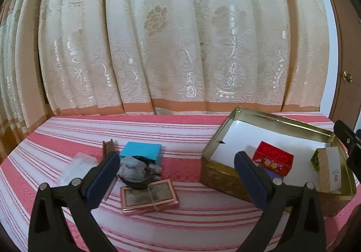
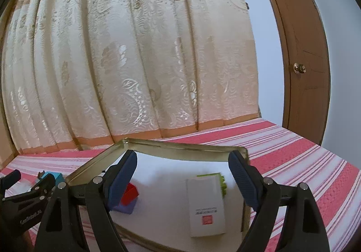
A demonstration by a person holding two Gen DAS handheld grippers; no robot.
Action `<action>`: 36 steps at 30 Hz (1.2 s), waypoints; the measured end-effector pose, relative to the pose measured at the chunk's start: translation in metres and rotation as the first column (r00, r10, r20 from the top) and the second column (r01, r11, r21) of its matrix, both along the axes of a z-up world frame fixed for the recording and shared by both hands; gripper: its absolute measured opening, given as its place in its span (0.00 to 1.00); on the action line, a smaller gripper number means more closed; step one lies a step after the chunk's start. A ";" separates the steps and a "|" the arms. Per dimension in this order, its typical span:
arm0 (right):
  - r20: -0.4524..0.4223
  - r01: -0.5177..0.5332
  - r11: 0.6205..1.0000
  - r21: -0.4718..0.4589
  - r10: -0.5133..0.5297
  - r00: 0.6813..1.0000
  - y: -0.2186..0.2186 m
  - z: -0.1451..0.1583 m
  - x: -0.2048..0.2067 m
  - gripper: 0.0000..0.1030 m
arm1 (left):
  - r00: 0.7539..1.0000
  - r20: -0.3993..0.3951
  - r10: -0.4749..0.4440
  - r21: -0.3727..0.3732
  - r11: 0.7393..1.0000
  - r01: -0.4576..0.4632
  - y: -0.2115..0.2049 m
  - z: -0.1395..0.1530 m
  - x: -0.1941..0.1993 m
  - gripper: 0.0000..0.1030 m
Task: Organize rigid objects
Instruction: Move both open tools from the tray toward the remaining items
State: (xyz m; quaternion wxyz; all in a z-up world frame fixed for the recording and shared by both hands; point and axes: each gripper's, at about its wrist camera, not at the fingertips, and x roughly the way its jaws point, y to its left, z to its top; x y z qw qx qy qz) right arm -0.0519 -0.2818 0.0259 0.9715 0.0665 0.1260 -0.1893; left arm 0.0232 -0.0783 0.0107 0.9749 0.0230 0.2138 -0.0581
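Both my claws are released and empty. My right claw [image 2: 182,175] hangs over the gold tin [image 2: 180,147]; my left claw [image 1: 178,173] faces the pile beside the blue box [image 1: 144,151]. Grabbing the photo frame [image 1: 149,198] flat risks slipping, dragging the striped bedcover [image 1: 180,225].

Before me lies a pink-and-white striped woven bedspread [image 1: 171,132], matt and nubby. On it sits a gold rectangular metal tin [image 1: 222,175], shiny at the rim, its outer wall dull and patterned, lined with smooth white paper [image 2: 167,168]. Inside the tin rest a glossy red cardboard box [image 1: 273,158] and a matt white carton [image 2: 206,204]. Left of the tin lies a glossy pink-framed plastic case [image 1: 149,196]. Behind the tin hangs a cream brocade curtain [image 1: 180,37], sheeny. My fingers [image 1: 103,178] wear matt blue ribbed pads.
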 end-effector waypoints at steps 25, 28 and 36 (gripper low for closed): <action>-0.066 -0.158 0.984 0.078 0.163 0.984 0.087 -0.009 0.026 0.83 | 0.996 -0.038 0.077 0.000 0.997 -0.077 0.071 -0.003 0.015 0.99; -0.082 -0.179 0.981 0.077 0.185 0.979 0.098 -0.010 0.032 0.83 | 0.995 -0.043 0.089 0.004 0.996 -0.088 0.082 -0.004 0.018 0.99; -0.174 -0.235 0.969 0.077 0.246 0.954 0.124 -0.015 0.048 0.83 | 0.987 -0.080 0.142 0.001 0.990 -0.143 0.119 -0.008 0.031 0.99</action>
